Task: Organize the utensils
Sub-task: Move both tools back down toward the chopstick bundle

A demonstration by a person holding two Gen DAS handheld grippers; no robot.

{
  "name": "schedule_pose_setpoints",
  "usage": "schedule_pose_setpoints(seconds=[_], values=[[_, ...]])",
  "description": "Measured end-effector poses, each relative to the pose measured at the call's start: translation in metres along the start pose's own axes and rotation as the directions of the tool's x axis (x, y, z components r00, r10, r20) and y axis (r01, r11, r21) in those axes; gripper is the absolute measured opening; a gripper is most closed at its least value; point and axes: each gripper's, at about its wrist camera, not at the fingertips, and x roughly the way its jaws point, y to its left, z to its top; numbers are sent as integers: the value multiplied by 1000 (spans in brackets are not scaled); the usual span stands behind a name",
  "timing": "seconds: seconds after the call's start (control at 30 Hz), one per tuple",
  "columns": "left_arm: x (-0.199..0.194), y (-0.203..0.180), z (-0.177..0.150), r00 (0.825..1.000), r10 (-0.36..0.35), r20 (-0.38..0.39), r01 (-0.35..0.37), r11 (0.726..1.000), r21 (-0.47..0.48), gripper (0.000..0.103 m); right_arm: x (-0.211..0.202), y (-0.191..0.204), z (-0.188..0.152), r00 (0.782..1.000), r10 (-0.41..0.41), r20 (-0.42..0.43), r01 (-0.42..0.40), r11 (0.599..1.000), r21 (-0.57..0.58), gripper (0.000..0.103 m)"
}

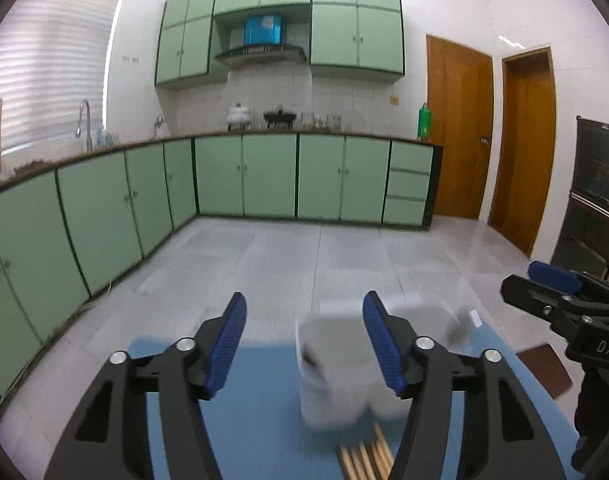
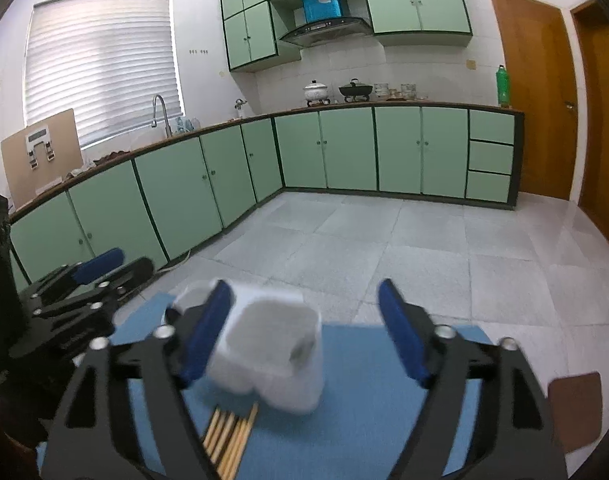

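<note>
A white utensil holder [image 1: 332,368] with several compartments stands blurred on the blue mat [image 1: 256,420]. A bundle of wooden chopsticks [image 1: 364,456] lies flat on the mat just in front of it. My left gripper [image 1: 304,344] is open; the holder sits close to its right finger, with a wide gap on the left. In the right wrist view my right gripper [image 2: 304,328] is open too. There the holder [image 2: 272,348] is by its left finger and the chopsticks [image 2: 228,436] lie below. Neither gripper's pads press on anything.
The mat [image 2: 376,400] covers a small table whose brown corner [image 2: 576,408] shows at the right. Beyond its far edge is grey tiled floor [image 1: 304,256], ringed by green cabinets [image 1: 264,176]. Each gripper shows at the edge of the other's view.
</note>
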Motion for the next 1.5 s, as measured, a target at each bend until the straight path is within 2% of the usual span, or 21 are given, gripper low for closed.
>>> schedule_pose_setpoints(seconds=[0.1,0.17,0.27,0.33,0.57,0.8,0.9,1.07,1.2,1.27,1.4,1.5], values=[[-26,-1,-33,996,-1,-90,0,1000,-20,68,-24,7,-33,998,6,-61,-5,1000,11,90],[-39,-2,-61,987,-14,-163,7,999,-41,70,-34,12,-56,993,16,-117,-14,1000,20,90],[-55,-5,-101,967,-8,-255,-7,998,-58,74,-47,18,-96,978,15,-209,-4,999,53,92],[-65,-7,-127,952,-2,-307,-17,998,-61,74,-52,26,-125,960,22,-278,-6,998,57,92],[-82,-8,-179,915,29,-402,-42,999,-24,75,-65,44,-185,926,-15,-377,18,1000,5,92],[-92,1,-198,889,35,-457,-59,998,-37,75,-67,53,-206,906,-53,-420,40,998,-39,92],[-97,-1,-201,890,49,-453,-60,998,-11,77,-65,56,-207,903,-67,-425,46,997,-60,92],[-102,6,-201,891,42,-453,-60,998,-25,77,-56,71,-207,898,-93,-431,46,992,-118,92],[-105,12,-202,891,47,-451,-68,997,-29,78,-54,75,-205,899,-83,-430,41,994,-106,92],[-106,14,-203,891,47,-451,-69,997,-34,78,-51,76,-204,897,-90,-433,49,993,-106,88],[-106,15,-203,892,43,-450,-67,997,-37,80,-51,77,-202,898,-121,-424,71,989,-132,73],[-106,13,-202,892,42,-451,-65,997,-35,80,-54,70,-202,894,-138,-426,92,988,-126,71]])
